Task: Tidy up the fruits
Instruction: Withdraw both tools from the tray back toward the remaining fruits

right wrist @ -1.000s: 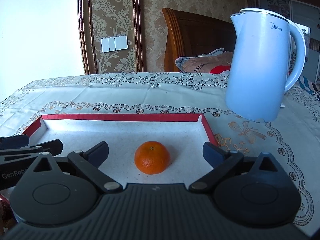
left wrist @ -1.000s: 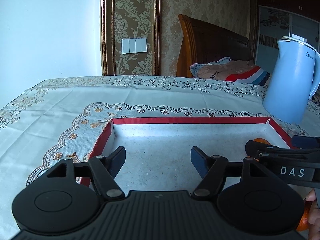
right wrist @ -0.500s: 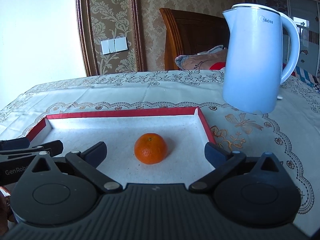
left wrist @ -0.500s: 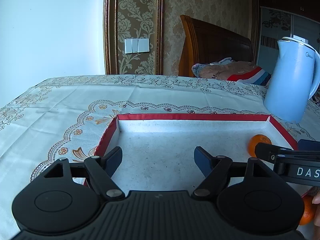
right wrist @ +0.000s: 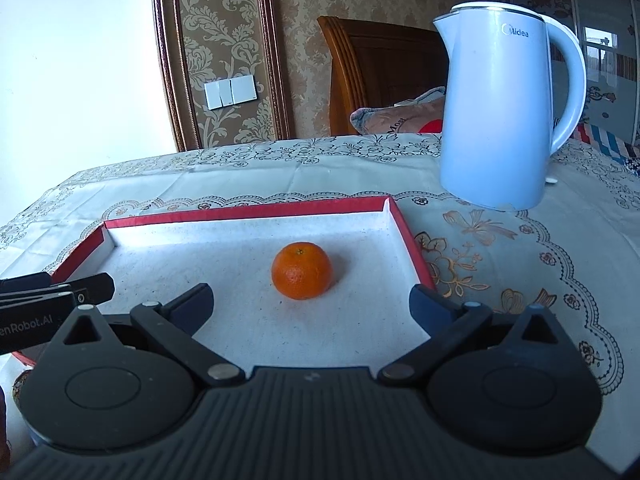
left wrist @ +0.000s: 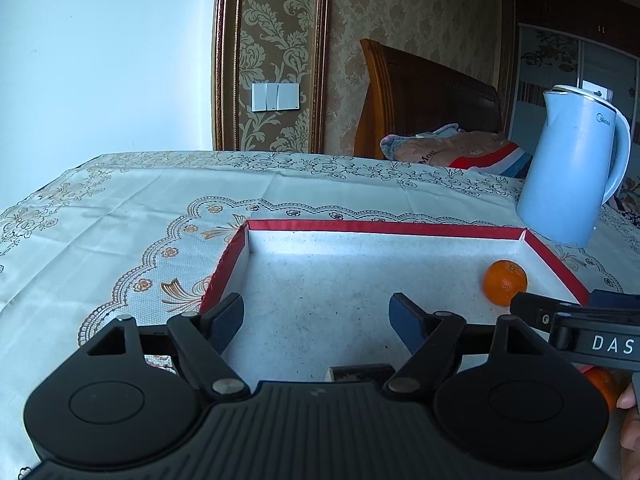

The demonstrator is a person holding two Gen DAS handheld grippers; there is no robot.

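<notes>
An orange tangerine [right wrist: 302,270] lies alone in a shallow red-rimmed tray with a white floor [right wrist: 248,213], towards its right side; it also shows in the left wrist view [left wrist: 505,282]. My right gripper [right wrist: 310,304] is open and empty, just in front of the tangerine with a small gap. My left gripper [left wrist: 318,314] is open and empty over the tray's near left part [left wrist: 384,226]. A second orange fruit [left wrist: 602,384] shows partly at the lower right of the left wrist view, outside the tray, mostly hidden by the right gripper.
A pale blue electric kettle [right wrist: 504,116] stands on the patterned tablecloth [right wrist: 500,248] behind the tray's right corner. A wooden headboard and a pillow [left wrist: 452,152] lie beyond the table's far edge.
Both grippers have drawn back and risen a little. The tangerine in the tray is now in plain view from the left wrist; it has not moved.
</notes>
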